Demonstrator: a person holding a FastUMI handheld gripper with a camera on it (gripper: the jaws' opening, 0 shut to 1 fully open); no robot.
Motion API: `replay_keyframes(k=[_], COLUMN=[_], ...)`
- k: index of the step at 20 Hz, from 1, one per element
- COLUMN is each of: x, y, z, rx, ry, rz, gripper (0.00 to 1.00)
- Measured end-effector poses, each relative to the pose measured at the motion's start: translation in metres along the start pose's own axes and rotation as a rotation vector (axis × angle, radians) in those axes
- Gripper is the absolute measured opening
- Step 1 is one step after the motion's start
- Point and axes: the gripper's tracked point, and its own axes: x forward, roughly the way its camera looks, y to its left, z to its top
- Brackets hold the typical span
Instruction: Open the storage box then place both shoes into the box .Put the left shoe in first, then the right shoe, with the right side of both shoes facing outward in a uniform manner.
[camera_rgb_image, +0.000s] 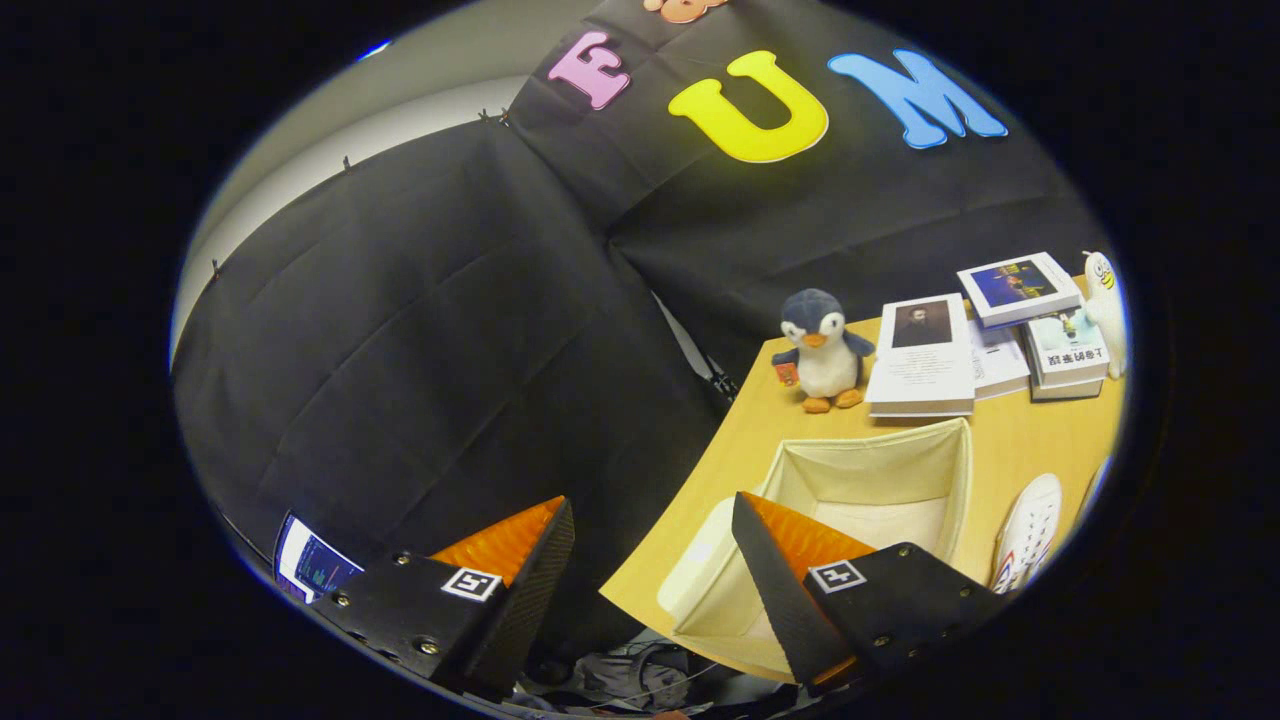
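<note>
Black cloth (420, 330) hangs as the booth's wall across most of what I can see, pinned along its top edge against a pale wall behind. To the right of it sits a light wooden table (1010, 440) with a curved near edge.

On that table stands the cream fabric storage box (880, 470), open at the top, its soft walls standing up and its inside showing pale and bare as far as I can see into it. A flap or lid of the same cream fabric (700, 570) lies folded down toward the table's near edge. Just beside the box, on its right, lies a white canvas shoe (1030, 530) with a bit of red and blue at its toe, resting on the tabletop outside the box. A sliver of something pale shows further right; I cannot tell what it is.

Beyond the box, a small plush penguin with a grey head, white belly and orange feet (825, 350) sits upright. Next to it are stacked books with white covers (925, 355), more books (1020, 285) further right, and a white plush toy with a yellow beak (1105, 300) by them.

The gripper (650, 540) is held up and off to the left of the table, its two fingers spread wide apart with nothing between them. One finger (510, 545) hangs over the black cloth, the other finger (790, 545) over the box's near left corner. A small lit screen (310, 565) shows low down beside the left finger, and some cables (640, 675) lie below.
</note>
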Motion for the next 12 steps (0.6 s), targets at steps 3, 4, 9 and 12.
replay_keyframes(k=[3, 4, 9, 12], x=[-0.02, -0.027, -0.058, -0.074], y=[-0.036, -0.047, -0.102, -0.141], z=[0.009, 0.011, 0.016, 0.011], rx=[-0.042, -0.051, -0.052, -0.069], ry=[-0.026, -0.031, -0.054, -0.048], rz=[-0.082, -0.108, -0.205, -0.285], gripper=[0.96, 0.96, 0.96, 0.96])
